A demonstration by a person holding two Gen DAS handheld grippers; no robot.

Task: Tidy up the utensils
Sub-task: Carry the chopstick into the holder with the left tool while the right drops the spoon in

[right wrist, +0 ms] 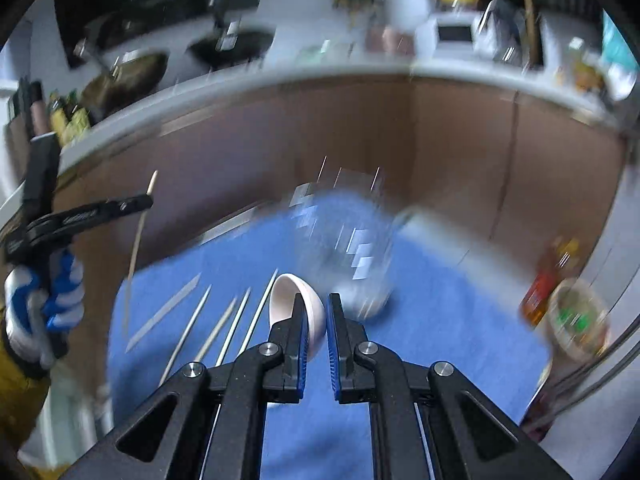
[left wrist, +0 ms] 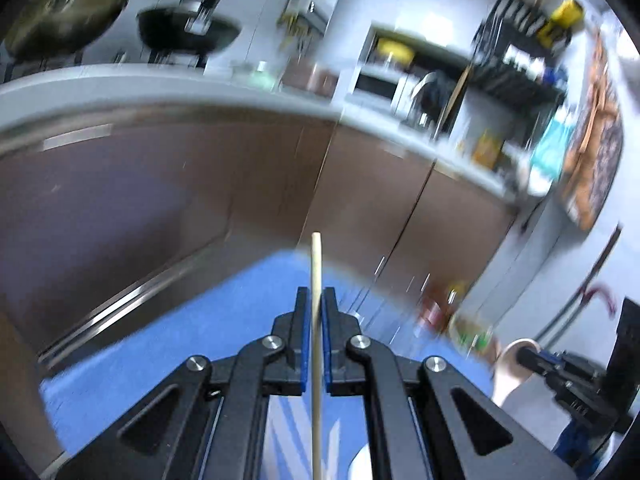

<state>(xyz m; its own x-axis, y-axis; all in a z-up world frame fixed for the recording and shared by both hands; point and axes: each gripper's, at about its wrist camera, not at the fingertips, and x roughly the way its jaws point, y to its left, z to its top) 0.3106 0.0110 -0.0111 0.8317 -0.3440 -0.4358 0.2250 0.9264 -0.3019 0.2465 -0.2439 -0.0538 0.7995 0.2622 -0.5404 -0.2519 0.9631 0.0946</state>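
Note:
My left gripper (left wrist: 316,300) is shut on a wooden chopstick (left wrist: 316,264) that stands upright between its blue pads, lifted above the blue mat (left wrist: 224,320). In the right wrist view the same gripper (right wrist: 136,204) holds the chopstick (right wrist: 136,248) at the left. My right gripper (right wrist: 318,304) is shut on the rim of a white ceramic spoon (right wrist: 290,300), held above the mat (right wrist: 440,320). Several chopsticks (right wrist: 200,320) lie in a row on the mat. A clear glass jar (right wrist: 352,248) stands blurred behind the spoon.
Brown cabinet fronts (right wrist: 360,140) and a grey counter edge (left wrist: 160,88) rise behind the mat. Pans (left wrist: 188,28) sit on the stove. A bottle (right wrist: 544,284) and a round container (right wrist: 576,320) stand at the mat's right.

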